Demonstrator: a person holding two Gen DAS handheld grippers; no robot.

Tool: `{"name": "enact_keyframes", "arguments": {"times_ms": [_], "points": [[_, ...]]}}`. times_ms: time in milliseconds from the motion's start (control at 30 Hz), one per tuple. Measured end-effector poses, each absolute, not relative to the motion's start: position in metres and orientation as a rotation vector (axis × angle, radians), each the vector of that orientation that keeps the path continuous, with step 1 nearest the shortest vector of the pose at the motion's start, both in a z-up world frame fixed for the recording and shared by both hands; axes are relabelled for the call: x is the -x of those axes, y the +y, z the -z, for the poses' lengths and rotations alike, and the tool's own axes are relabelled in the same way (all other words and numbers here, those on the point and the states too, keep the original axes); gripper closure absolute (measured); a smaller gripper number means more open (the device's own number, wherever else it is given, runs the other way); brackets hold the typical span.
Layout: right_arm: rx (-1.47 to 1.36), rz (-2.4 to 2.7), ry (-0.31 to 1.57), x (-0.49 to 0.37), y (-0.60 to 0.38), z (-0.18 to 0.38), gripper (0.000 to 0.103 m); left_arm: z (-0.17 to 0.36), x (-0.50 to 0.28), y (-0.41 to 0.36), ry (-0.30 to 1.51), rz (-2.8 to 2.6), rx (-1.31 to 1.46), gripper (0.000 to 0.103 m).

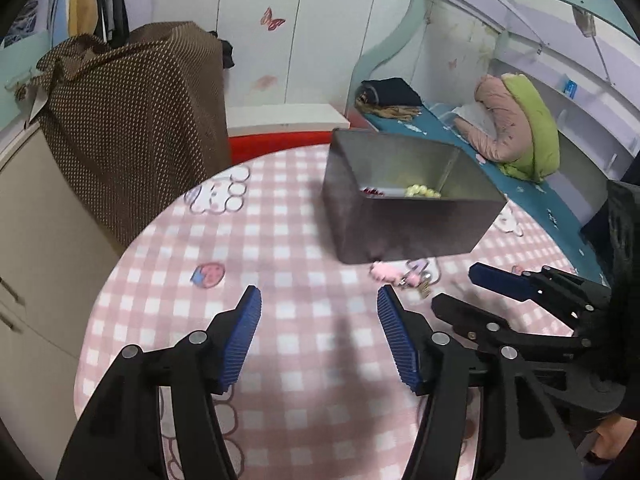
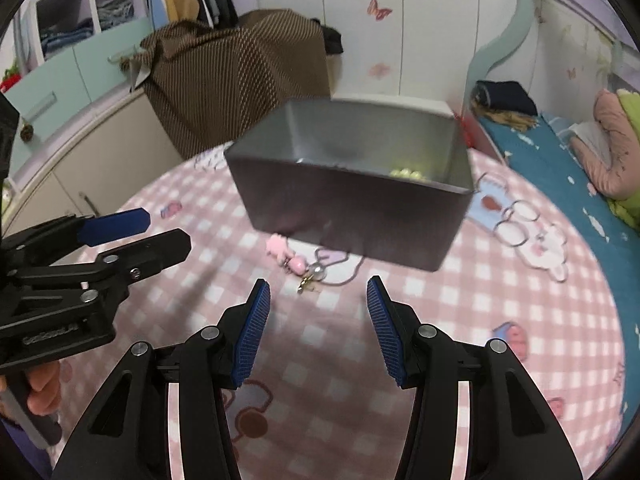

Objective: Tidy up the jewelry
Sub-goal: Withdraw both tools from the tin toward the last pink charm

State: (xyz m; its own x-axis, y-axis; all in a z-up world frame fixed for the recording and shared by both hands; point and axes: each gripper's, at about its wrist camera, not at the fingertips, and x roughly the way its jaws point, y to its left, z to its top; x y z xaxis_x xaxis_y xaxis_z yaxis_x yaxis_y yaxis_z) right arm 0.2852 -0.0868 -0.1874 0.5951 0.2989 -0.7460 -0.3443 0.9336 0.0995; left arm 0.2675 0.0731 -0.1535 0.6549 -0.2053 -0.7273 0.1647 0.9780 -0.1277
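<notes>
A grey metal box (image 1: 404,220) (image 2: 352,200) stands open on the pink checked cloth, with pale yellow beads (image 1: 422,191) (image 2: 406,173) and a small red piece (image 1: 371,191) inside. Just in front of the box lies a pink charm with a gold clasp (image 1: 396,274) (image 2: 294,262). My left gripper (image 1: 319,338) hovers open over bare cloth, left of the charm. My right gripper (image 2: 316,330) is open too, empty, a short way before the charm. Each gripper shows in the other's view: the right gripper (image 1: 472,296), the left gripper (image 2: 160,232).
A brown dotted bag (image 1: 132,120) (image 2: 240,72) sits on the cabinet behind the round table. A blue bed (image 1: 532,200) (image 2: 560,148) with pink and green clothing lies to the right. A hand (image 2: 40,392) holds the left tool.
</notes>
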Motion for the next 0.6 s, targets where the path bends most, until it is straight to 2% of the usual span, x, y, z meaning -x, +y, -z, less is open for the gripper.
{"name": "enact_keyframes", "arguments": {"times_ms": [167,233,300,333,367,467,600], "points": [[0.069,-0.375,0.858,-0.29,-0.076,0.193,0.055,0.162,-0.268,0.079,0.844,0.208,0.066,0.045],[0.091,-0.373,0.855,-0.292,-0.072,0.193,0.062,0.165,-0.268,0.081,0.847,0.211,0.075,0.045],[0.109,-0.379,0.881,-0.294,-0.068,0.196,0.078,0.167,-0.269,0.083,0.85,0.215,0.081,0.045],[0.112,-0.383,0.893,-0.296,-0.065,0.197,0.079,0.167,-0.268,0.083,0.85,0.217,0.083,0.045],[0.117,-0.381,0.89,-0.296,-0.064,0.197,0.084,0.167,-0.269,0.083,0.851,0.22,0.085,0.045],[0.125,-0.388,0.891,-0.296,-0.062,0.197,0.09,0.165,-0.27,0.08,0.851,0.228,0.086,0.045],[0.122,-0.374,0.886,-0.296,-0.067,0.196,0.09,0.164,-0.272,0.074,0.854,0.238,0.082,0.045]]}}
